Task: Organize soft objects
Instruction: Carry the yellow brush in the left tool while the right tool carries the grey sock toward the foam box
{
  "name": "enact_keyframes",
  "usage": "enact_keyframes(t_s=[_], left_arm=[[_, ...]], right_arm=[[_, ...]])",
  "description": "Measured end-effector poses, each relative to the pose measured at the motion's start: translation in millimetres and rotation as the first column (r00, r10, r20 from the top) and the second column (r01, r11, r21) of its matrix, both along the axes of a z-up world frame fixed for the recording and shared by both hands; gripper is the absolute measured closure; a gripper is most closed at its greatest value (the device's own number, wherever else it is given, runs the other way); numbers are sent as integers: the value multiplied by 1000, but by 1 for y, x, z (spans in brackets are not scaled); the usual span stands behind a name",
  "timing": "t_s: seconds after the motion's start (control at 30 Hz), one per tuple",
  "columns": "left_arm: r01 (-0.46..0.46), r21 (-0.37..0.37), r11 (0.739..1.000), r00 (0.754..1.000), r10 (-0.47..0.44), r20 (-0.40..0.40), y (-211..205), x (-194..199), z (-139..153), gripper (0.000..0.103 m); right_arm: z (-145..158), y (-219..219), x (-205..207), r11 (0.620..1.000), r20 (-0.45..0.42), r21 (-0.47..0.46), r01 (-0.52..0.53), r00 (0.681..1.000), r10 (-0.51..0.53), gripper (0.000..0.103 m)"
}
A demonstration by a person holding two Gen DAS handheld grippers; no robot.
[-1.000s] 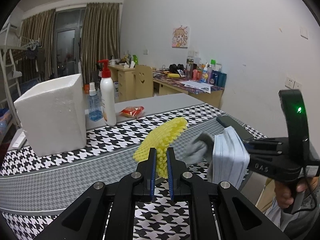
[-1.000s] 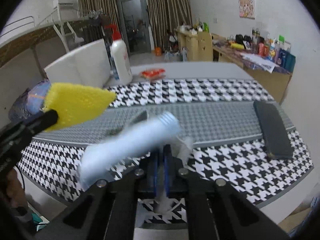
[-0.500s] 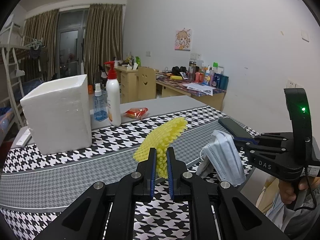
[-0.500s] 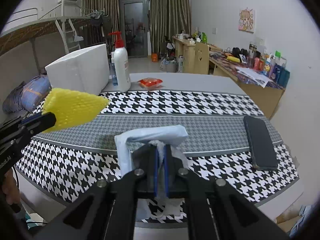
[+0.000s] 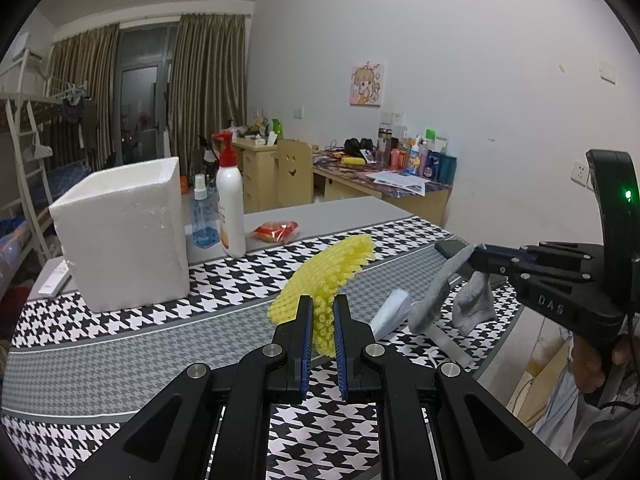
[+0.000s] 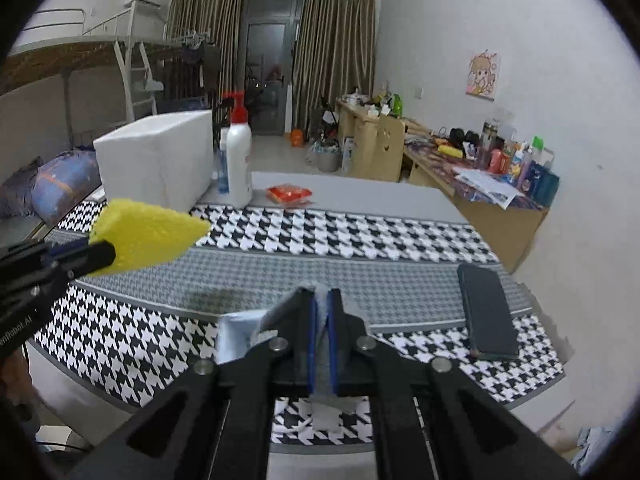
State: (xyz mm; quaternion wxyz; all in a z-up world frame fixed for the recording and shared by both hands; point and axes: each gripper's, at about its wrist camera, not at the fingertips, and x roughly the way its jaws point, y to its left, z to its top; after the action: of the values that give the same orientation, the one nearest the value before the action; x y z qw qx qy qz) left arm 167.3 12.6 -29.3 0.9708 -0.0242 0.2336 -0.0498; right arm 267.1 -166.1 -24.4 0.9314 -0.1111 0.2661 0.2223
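Above the houndstooth table, left tool clamps a yellow sponge; right tool pinches grey cloth.

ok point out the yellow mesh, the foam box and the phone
yellow mesh (image 5: 328,268), left wrist view, middle of the netting above the fingers
foam box (image 5: 124,240), left wrist view, front face
phone (image 6: 486,312), right wrist view, centre of its dark back

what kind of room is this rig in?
Likely a dorm room or shared bedroom. A loft bunk bed with a ladder stands by the curtains, wooden study desks cluttered with bottles and papers line the wall, and a cartoon poster hangs above them.
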Motion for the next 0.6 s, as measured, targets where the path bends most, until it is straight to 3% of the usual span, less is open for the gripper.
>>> enact_keyframes(t_s=[0.6], left_arm=[[-25,12,1000,999,24,40,10,-14,18,92]], right_arm=[[20,7,-12,996,29,71,-54,998,52,95]])
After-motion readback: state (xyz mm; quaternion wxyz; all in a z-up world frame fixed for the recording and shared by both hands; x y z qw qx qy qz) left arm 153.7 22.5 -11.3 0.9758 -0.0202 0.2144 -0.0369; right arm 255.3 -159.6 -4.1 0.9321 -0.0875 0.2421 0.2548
